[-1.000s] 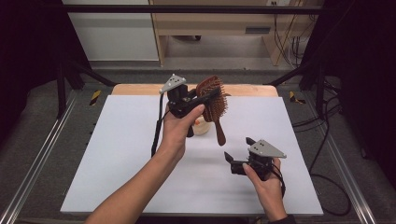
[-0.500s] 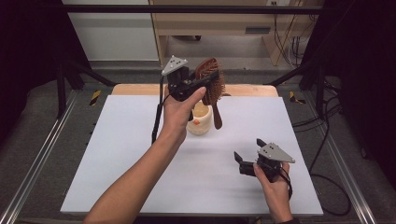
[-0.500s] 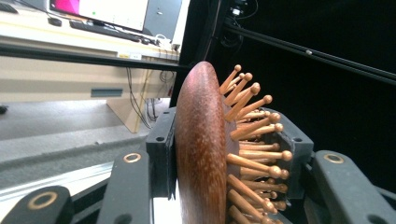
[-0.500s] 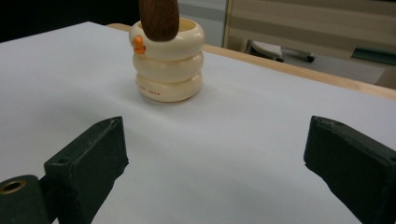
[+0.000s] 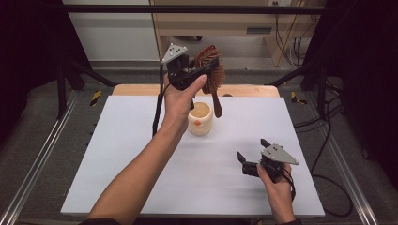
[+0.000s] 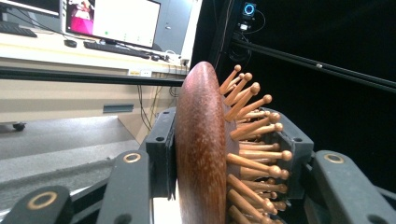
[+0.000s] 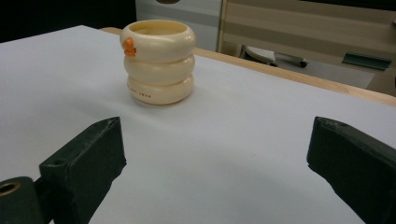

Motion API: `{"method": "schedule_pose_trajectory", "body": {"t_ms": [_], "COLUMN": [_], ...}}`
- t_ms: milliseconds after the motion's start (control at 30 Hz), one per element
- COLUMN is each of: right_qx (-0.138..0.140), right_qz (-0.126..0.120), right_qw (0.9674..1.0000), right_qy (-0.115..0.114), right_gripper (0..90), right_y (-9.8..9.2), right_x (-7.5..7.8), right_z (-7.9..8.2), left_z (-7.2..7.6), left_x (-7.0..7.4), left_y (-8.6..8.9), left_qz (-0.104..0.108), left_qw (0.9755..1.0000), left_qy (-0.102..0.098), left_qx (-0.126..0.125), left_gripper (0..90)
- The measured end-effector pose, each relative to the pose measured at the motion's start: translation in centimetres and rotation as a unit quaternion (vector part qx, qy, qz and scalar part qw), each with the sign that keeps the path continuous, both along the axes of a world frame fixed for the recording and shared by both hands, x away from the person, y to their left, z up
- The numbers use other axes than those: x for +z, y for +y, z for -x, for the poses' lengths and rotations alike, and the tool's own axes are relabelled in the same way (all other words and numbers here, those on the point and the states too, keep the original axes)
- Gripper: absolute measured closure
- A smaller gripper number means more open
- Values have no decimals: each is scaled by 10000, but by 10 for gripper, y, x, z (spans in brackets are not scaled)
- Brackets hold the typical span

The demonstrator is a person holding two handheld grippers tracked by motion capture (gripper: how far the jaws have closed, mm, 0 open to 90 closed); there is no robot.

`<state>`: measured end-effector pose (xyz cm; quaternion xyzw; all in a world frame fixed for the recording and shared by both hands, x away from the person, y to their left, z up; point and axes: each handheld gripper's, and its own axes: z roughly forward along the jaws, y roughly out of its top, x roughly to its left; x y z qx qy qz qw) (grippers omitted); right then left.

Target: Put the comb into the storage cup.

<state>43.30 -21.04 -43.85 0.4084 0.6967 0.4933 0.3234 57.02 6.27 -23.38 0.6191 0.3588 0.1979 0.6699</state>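
A brown wooden hairbrush (image 5: 213,77) with peg bristles hangs handle-down in the air, above and a little right of a cream ribbed cup (image 5: 200,118) on the white table (image 5: 117,154). My left gripper (image 5: 206,68) is shut on the brush head; in the left gripper view its pads clamp the hairbrush (image 6: 201,154) on the back and on the bristle side. The cup (image 7: 159,60) has a small orange mark near its rim. My right gripper (image 5: 251,157) rests low over the table's right front, jaws wide apart with nothing between them, pointing toward the cup.
A wooden strip (image 5: 244,90) runs along the table's far edge. Metal rails (image 5: 37,159) flank the table on both sides. Cables (image 5: 324,136) trail on the floor at right. A desk with monitors (image 6: 112,21) stands beyond the table.
My left gripper has lifted the hairbrush higher and carried it farther back, and the cup beneath it has come into sight. The right gripper has drifted slightly right and nearer the front edge.
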Motion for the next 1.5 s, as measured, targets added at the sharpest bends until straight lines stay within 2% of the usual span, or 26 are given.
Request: {"method": "schedule_pose_trajectory", "body": {"t_ms": [267,367,567,633,800,967,1500], "right_qx": [-11,-21,-41,-26,-4,32,48], "right_qz": [3,-13,-6,-11,-16,-28,-30], "right_qw": [10000,10000,9999,10000,9999,10000,9999], "right_qy": [34,39,91,89,102,61,144], "right_gripper": [44,43,44,44,42,42,38], "right_y": [-1,-1,-1,-1,-1,-1,1], "right_x": [-1,-1,-2,-2,-2,-2,-4], "right_z": [0,0,0,0,0,0,0], "left_z": [-10,-13,-18,-18,-21,-24,-29], "left_x": [1,-1,-6,-5,-5,-7,-9], "left_y": [1,3,4,4,7,12,21], "left_qz": [102,-2,-29,-72,8,-76,8], "left_qw": [9999,9998,9998,9997,9995,9990,9983], "left_qy": [-101,-164,-98,-143,-152,-201,-200], "left_qx": [55,102,176,197,280,389,543], "left_gripper": [508,508,507,507,507,507,506]}}
